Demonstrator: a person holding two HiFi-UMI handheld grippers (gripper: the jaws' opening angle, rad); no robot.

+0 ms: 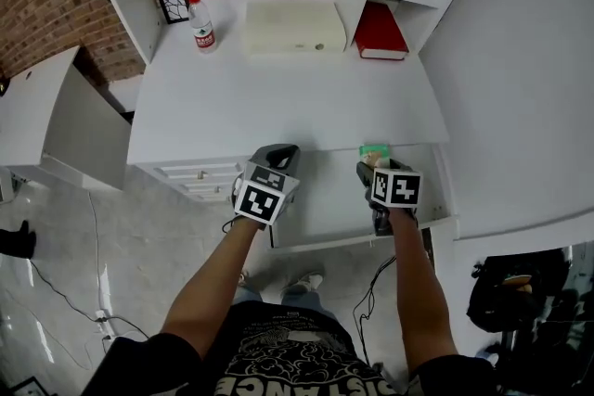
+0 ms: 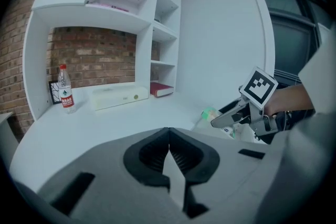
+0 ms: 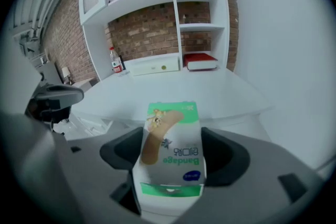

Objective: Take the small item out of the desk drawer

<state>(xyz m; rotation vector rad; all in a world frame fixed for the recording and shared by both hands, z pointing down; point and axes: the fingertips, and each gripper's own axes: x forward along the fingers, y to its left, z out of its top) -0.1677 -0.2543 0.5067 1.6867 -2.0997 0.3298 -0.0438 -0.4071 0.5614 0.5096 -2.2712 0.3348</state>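
Note:
A small white-and-green bandage box [image 1: 375, 152] [image 3: 170, 144] sits between the jaws of my right gripper [image 1: 374, 164] [image 3: 170, 152], which is shut on it. The box is held just above the back of the open white desk drawer [image 1: 325, 204], close to the desk's front edge. My left gripper [image 1: 281, 157] [image 2: 168, 132] hovers over the drawer's left side, its jaws shut with nothing between them. From the left gripper view the right gripper [image 2: 227, 120] and the box [image 2: 209, 114] show at the right.
On the white desk top [image 1: 278, 102] stand a water bottle [image 1: 200, 23], a cream flat box [image 1: 292, 25], a small picture frame [image 1: 174, 5] and a red book [image 1: 380, 31] in the shelf. A smaller drawer stack [image 1: 200, 176] lies left of the open drawer.

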